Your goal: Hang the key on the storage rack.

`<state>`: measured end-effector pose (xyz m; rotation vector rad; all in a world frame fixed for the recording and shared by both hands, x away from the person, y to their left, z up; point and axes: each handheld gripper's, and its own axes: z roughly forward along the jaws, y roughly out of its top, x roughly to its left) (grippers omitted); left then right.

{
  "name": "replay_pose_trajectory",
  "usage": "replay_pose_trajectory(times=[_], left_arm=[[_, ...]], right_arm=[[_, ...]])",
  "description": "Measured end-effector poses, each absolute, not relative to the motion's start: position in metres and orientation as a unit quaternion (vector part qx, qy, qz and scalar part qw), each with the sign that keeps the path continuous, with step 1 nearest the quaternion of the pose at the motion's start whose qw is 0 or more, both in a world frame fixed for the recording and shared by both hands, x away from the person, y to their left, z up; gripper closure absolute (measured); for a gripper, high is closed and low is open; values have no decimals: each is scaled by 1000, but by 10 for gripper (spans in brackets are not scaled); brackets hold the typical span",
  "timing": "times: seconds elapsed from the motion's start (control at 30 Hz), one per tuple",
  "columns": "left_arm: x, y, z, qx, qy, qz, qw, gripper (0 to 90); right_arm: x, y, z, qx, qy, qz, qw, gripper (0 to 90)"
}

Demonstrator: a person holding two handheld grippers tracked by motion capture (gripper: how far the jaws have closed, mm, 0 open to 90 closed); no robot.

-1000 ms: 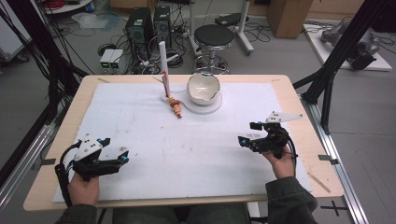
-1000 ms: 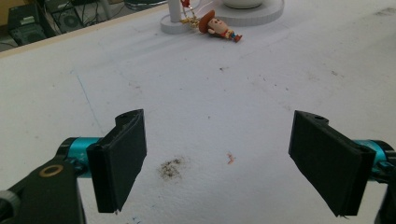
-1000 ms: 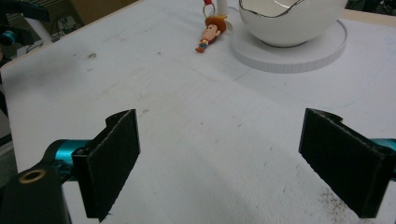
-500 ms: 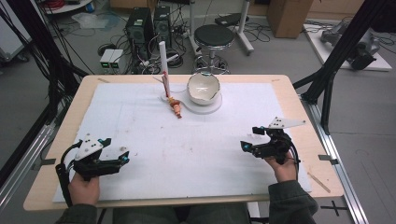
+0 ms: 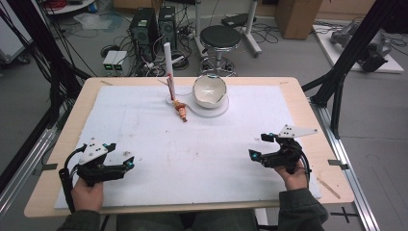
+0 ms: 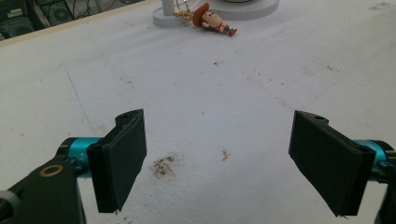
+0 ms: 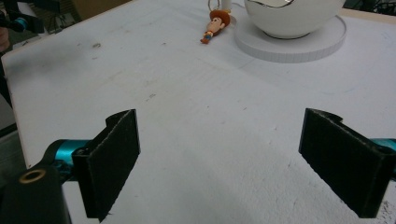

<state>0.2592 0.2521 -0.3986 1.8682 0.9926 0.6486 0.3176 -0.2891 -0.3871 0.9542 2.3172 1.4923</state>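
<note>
A small cowboy doll on a key ring (image 5: pixel 182 111) lies on the white mat, beside the foot of a slim white post (image 5: pixel 168 62) at the far middle. To its right a white bowl (image 5: pixel 209 91) sits on a round white base (image 5: pixel 214 111). My left gripper (image 5: pixel 122 155) rests near the front left of the mat, open and with nothing between its pads (image 6: pixel 120 158). My right gripper (image 5: pixel 258 147) hovers at the front right, open as well, pads (image 7: pixel 109 158) bare. The doll (image 6: pixel 212 21) (image 7: pixel 215 25) lies far ahead of both grippers, and the bowl (image 7: pixel 294 16) stands far ahead too.
The white mat (image 5: pixel 192 163) covers most of the wooden table (image 5: pixel 298 86). A thin wooden stick (image 5: pixel 329 187) lies near the right front corner. Black frame struts (image 5: pixel 337 82) rise at both sides. A stool (image 5: pixel 220 36) and computer cases (image 5: pixel 144 24) stand on the floor beyond.
My right gripper has drifted slightly toward the near edge of the table. The left gripper, the doll and the bowl have stayed put.
</note>
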Motion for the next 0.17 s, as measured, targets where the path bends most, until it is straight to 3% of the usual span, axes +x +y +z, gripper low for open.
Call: replay_pose_trajectory(times=[0.17], left_arm=[[260, 252, -399, 756, 401, 262, 446, 196]], right_arm=[[316, -290, -388, 326, 787, 512, 115, 118]])
